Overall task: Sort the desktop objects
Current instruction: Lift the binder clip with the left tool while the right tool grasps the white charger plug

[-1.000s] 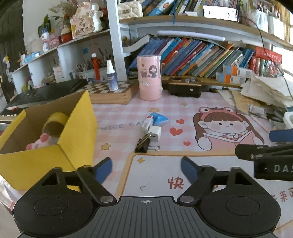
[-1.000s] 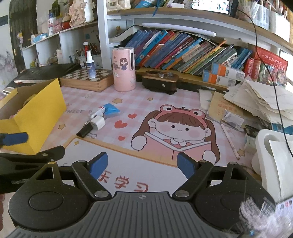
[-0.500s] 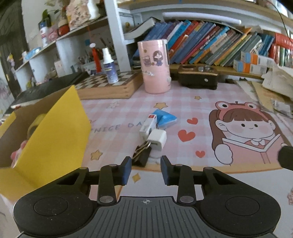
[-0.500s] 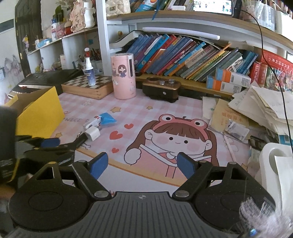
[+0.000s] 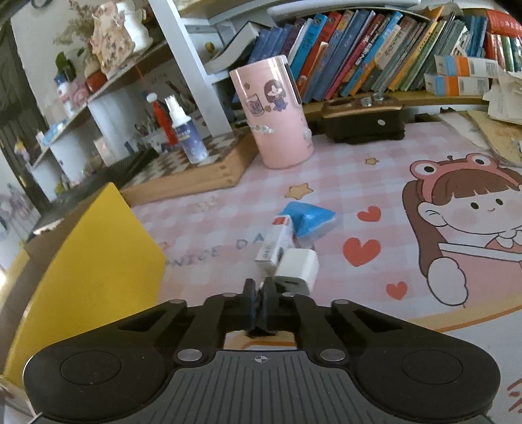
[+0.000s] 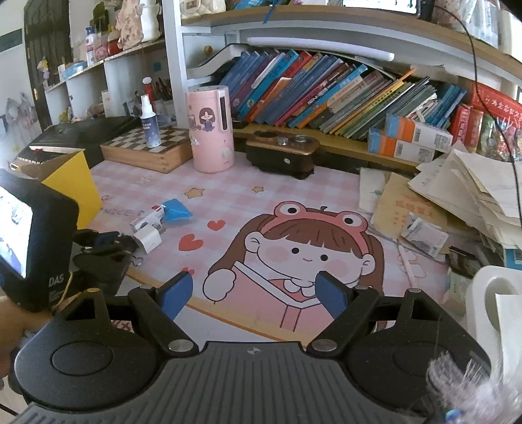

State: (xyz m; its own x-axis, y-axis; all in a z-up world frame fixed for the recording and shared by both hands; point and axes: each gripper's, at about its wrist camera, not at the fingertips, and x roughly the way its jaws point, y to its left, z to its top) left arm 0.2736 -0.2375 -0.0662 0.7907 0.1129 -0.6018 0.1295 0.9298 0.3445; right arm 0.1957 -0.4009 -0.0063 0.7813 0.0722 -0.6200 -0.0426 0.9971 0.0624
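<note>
Two tool [image 5: 259, 301] fingers, formerly apart, together.

Bright daylight, seemingly from the upper right: the paper stack [image 6: 483, 195] is washed pale, and glare runs down the pink cylinder [image 5: 277, 111]. Shadows on the desk mat [image 6: 293, 195] are soft and short. Heavy fisheye bending at the rims curves the bookshelf [image 6: 326, 26]; left wrist view slightly motion-blurred, corners vignetted black.

Binder clip hidden between left gripper [image 5: 259, 301] fingers; yellow box [image 5: 98, 257] interior unseen.
</note>
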